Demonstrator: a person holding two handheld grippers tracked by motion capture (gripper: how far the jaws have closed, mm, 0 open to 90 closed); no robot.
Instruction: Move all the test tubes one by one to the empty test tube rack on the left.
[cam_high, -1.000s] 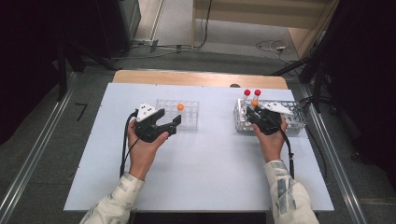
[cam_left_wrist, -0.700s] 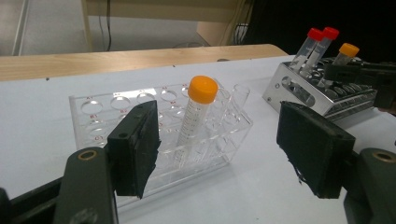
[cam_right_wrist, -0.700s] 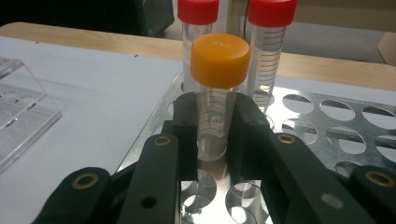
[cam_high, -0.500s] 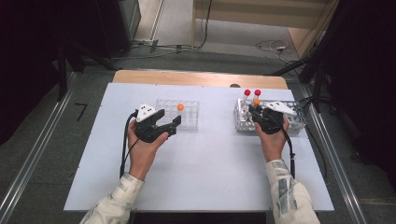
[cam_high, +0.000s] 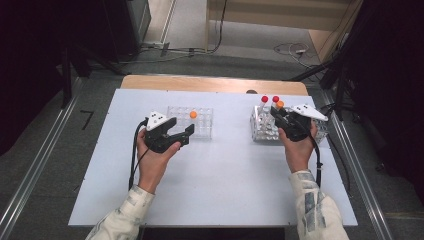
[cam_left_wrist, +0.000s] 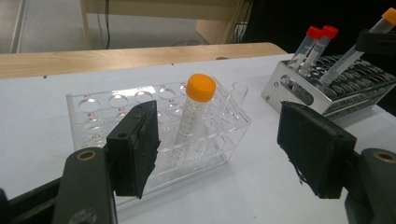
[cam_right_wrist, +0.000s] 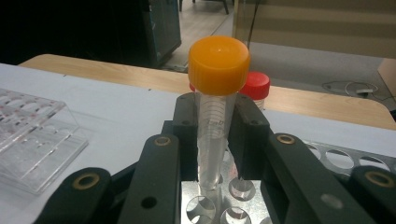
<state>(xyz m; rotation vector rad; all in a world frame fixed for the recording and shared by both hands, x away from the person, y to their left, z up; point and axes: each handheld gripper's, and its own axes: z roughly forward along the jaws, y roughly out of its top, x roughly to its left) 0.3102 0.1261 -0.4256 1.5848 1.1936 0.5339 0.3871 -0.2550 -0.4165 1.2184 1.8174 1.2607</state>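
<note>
We held the right gripper (cam_right_wrist: 212, 140) pinched on an orange-capped tube (cam_right_wrist: 215, 100), its pads pressed against the clear wall just under the cap, having just finished closing on it. The tube stood nearly upright, long axis vertical, cap up, its lower end just above or still inside a hole of the metal rack (cam_right_wrist: 224, 205); we could not tell which. In the high view that gripper (cam_high: 281, 116) sat over the left part of the metal rack (cam_high: 265, 131), close to the right edge of the bench (cam_high: 225, 190). Two red-capped tubes (cam_high: 269, 99) stood just behind the held one, leaning a little, so room at the back was tight, while the side toward the middle of the bench lay open. Our left gripper (cam_left_wrist: 224, 149) was spread wide with nothing between its pads, hovering low in front of the clear plastic rack (cam_left_wrist: 140, 135). A second orange-capped tube (cam_left_wrist: 194, 116) stood in that rack, tilted slightly, cap up. In the high view the left gripper (cam_high: 182, 136) pointed at the clear rack (cam_high: 192, 121) from its near left corner. Between the two racks the bench offered a broad bare strip, and its whole near half lay free around our forearms.
</note>
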